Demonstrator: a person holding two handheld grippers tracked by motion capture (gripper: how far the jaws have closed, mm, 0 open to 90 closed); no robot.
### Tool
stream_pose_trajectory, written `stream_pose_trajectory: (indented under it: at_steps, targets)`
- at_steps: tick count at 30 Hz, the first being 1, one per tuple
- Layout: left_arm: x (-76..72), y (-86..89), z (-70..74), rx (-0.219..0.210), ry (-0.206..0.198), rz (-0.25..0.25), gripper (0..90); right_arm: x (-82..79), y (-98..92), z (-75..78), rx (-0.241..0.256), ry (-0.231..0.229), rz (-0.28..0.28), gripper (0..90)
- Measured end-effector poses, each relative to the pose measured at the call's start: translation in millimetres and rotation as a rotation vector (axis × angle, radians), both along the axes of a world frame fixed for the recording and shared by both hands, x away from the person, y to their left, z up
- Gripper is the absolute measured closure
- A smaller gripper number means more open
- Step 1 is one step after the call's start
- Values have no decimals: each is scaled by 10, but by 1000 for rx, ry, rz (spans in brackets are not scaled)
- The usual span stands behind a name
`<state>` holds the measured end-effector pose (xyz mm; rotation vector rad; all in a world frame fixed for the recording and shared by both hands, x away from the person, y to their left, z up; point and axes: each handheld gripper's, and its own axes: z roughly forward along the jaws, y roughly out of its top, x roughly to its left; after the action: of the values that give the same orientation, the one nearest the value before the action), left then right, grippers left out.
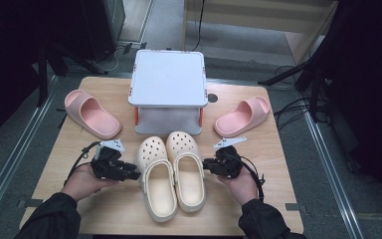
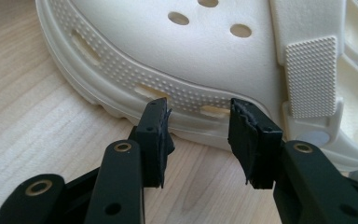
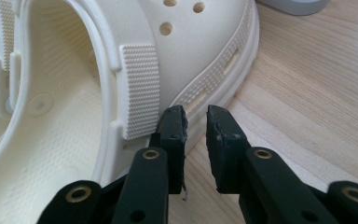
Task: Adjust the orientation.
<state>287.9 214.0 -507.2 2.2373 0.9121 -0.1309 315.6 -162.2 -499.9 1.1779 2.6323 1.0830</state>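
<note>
Two cream clogs lie side by side at the table's front centre, toes pointing away: the left clog (image 1: 156, 185) and the right clog (image 1: 187, 172). My left gripper (image 1: 135, 175) sits at the left clog's outer side. In the left gripper view it (image 2: 199, 135) is open, with nothing between the jaws and the clog's ribbed sole edge (image 2: 168, 88) just beyond the tips. My right gripper (image 1: 206, 163) is at the right clog's outer side. In the right gripper view it (image 3: 196, 126) is open by a narrow gap, holds nothing, and its tips are close to the clog's (image 3: 200, 42) sole and strap.
A white two-level stand (image 1: 168, 79) occupies the back centre of the wooden table (image 1: 104, 209). One pink slide (image 1: 90, 113) lies at the left and another pink slide (image 1: 242, 116) at the right. Bare wood runs along the front edge. Dark floor and cables surround the table.
</note>
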Motion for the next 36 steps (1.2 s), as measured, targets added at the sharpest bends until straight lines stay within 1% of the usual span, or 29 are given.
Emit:
stream_pose_trajectory:
  at_steps: [1, 2, 3, 5, 7, 8, 9, 12, 13, 16, 17, 20, 21, 22, 25, 26, 29, 31, 33, 34, 36]
  targets:
    - [1, 5, 11, 12, -11, 7, 575, 0, -8, 3, 2, -3, 0, 752]
    - [10, 19, 37, 32, -31, 26, 593, -5, -13, 15, 8, -11, -4, 749]
    - [26, 40, 64, 33, -42, 47, 603, -14, -25, 37, 18, -29, -5, 747]
    - [53, 88, 122, 6, -52, 84, 631, -32, -60, 101, 53, -57, -23, 735]
    - [81, 124, 182, 4, -68, 108, 667, -63, -89, 166, 96, -64, -48, 724]
    - [89, 128, 198, 2, -68, 117, 674, -91, -99, 201, 119, -65, -57, 719]
    - [103, 130, 217, 5, -66, 129, 683, -113, -100, 222, 126, -66, -63, 712]
    - [142, 132, 274, 15, -80, 138, 721, -215, -71, 299, 148, -88, -54, 672]
    - [153, 135, 295, 17, -85, 135, 729, -265, -50, 332, 154, -106, -45, 654]
    - [178, 140, 343, 4, -95, 139, 746, -387, 7, 404, 158, -157, -11, 629]
    - [186, 140, 355, 0, -98, 145, 752, -411, 20, 416, 159, -161, -5, 620]
    - [211, 138, 382, -7, -107, 135, 762, -499, 70, 460, 161, -170, 4, 608]
    - [217, 139, 388, -7, -126, 131, 767, -516, 80, 469, 161, -176, 3, 607]
    - [227, 143, 393, -14, -142, 129, 772, -537, 97, 479, 166, -173, 5, 594]
    - [258, 148, 416, -28, -142, 132, 787, -605, 159, 489, 174, -161, 23, 575]
    - [263, 145, 423, -27, -142, 131, 787, -635, 198, 482, 169, -156, 33, 574]
    - [284, 133, 447, -56, -123, 134, 788, -690, 279, 460, 151, -148, 64, 575]
    - [294, 105, 470, -48, -126, 132, 789, -727, 323, 440, 142, -147, 77, 566]
    - [302, 84, 495, -57, -119, 131, 789, -752, 355, 415, 140, -139, 85, 546]
    - [312, 76, 508, -52, -119, 127, 789, -763, 370, 404, 140, -130, 86, 535]
    - [337, 62, 535, -50, -120, 130, 785, -776, 399, 384, 142, -129, 89, 521]
